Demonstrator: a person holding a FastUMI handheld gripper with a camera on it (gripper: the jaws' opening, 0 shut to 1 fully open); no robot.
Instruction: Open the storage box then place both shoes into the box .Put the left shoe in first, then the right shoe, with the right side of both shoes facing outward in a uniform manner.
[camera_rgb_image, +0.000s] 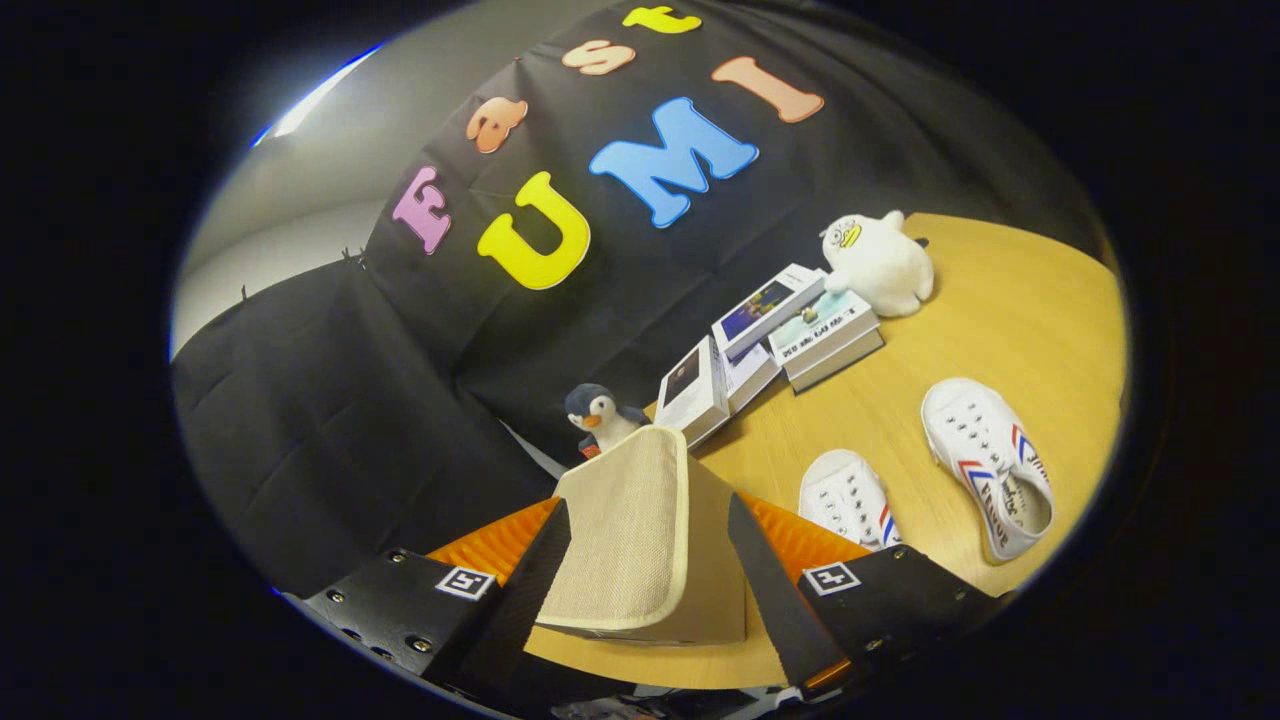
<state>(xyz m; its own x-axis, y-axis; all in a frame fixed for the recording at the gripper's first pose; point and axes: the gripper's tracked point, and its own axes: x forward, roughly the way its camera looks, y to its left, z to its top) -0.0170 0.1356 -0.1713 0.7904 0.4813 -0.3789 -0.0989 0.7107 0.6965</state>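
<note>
We hold the box lid between the fingers, seemingly clamped. A slipping grip drops the lid. Both shoes lie right of the box.

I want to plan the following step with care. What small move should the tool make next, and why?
Probably keep swinging the beige fabric lid up and back until the storage box is fully open. The tool has the lid between its fingers, seemingly gripped and lifted, and both white shoes wait on the wooden table beyond the right finger.
</note>
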